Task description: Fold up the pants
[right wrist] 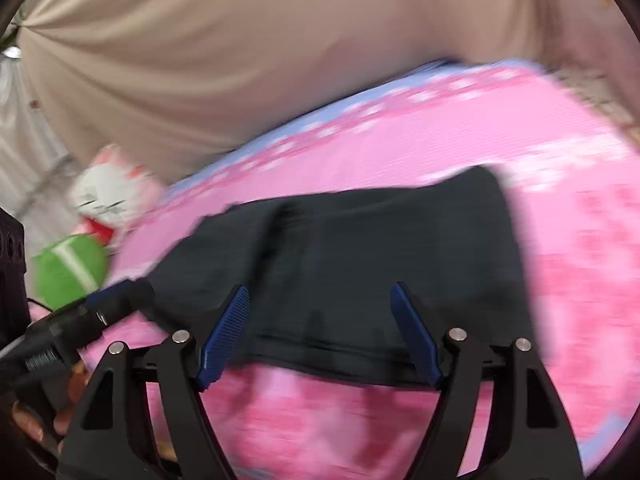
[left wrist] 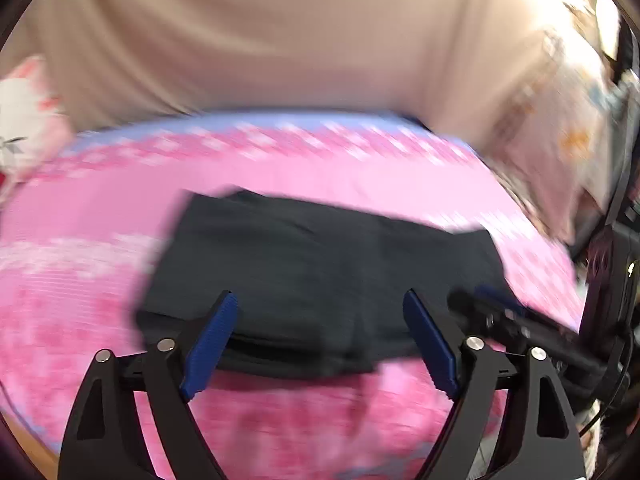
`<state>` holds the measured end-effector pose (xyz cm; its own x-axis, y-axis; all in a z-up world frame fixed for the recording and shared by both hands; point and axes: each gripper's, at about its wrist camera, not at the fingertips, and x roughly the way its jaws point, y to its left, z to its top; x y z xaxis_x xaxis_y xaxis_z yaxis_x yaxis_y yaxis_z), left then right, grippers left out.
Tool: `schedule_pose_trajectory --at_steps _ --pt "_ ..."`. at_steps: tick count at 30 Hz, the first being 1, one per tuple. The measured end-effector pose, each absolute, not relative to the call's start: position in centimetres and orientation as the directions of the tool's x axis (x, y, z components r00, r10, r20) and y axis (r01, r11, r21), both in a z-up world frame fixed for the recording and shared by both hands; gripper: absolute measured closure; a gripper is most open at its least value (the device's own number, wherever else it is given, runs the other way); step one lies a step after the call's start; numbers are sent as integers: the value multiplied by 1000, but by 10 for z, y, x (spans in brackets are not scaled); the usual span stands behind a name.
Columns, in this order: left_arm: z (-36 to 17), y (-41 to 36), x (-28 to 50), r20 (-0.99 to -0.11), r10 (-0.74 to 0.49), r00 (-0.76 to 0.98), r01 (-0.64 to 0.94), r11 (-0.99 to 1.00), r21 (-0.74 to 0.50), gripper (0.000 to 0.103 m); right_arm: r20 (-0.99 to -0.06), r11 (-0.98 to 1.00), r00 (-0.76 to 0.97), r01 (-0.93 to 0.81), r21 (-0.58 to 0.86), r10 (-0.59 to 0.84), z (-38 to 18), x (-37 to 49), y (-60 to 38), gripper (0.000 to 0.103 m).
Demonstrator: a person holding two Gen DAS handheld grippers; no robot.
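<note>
The dark pants (left wrist: 320,276) lie folded into a compact rectangle on the pink patterned mat (left wrist: 100,220). They also show in the right wrist view (right wrist: 360,264). My left gripper (left wrist: 320,312) is open and empty, hovering over the near edge of the pants. My right gripper (right wrist: 320,304) is open and empty, also over the near edge. The right gripper's tip shows in the left wrist view (left wrist: 492,312) at the right of the pants. The left gripper shows in the right wrist view (right wrist: 100,308) at the left. Both views are motion-blurred.
A beige curtain (left wrist: 280,40) hangs behind the mat. A white and pink cat plush (right wrist: 112,196) and a green ball (right wrist: 68,272) sit at the mat's left edge. Patterned fabric (left wrist: 560,140) lies at the right. A hand (right wrist: 36,428) holds the left gripper.
</note>
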<state>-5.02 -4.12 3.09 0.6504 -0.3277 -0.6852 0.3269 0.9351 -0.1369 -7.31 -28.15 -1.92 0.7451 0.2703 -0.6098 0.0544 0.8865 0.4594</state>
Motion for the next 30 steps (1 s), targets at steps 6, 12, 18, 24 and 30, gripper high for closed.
schedule_pose_trajectory --at_steps 6,12,18,24,30 --pt "34 16 -31 -670 -20 742 65 997 43 20 -649 872 653 -37 488 391 -44 -23 -232 29" --pt "23 61 -24 -701 -29 712 4 999 -37 20 -653 869 645 -35 494 397 -51 -8 -209 90" --pt "33 66 -30 -692 -85 717 27 995 -95 19 -520 898 786 -98 430 335 37 -35 -236 90" --pt "20 32 -22 -730 -159 664 123 987 -104 18 -629 973 777 168 159 -31 44 -73 -309 85" --pt "-1 -11 0 -770 -289 569 212 956 -202 17 -739 926 660 351 142 -137 -26 -79 -348 61"
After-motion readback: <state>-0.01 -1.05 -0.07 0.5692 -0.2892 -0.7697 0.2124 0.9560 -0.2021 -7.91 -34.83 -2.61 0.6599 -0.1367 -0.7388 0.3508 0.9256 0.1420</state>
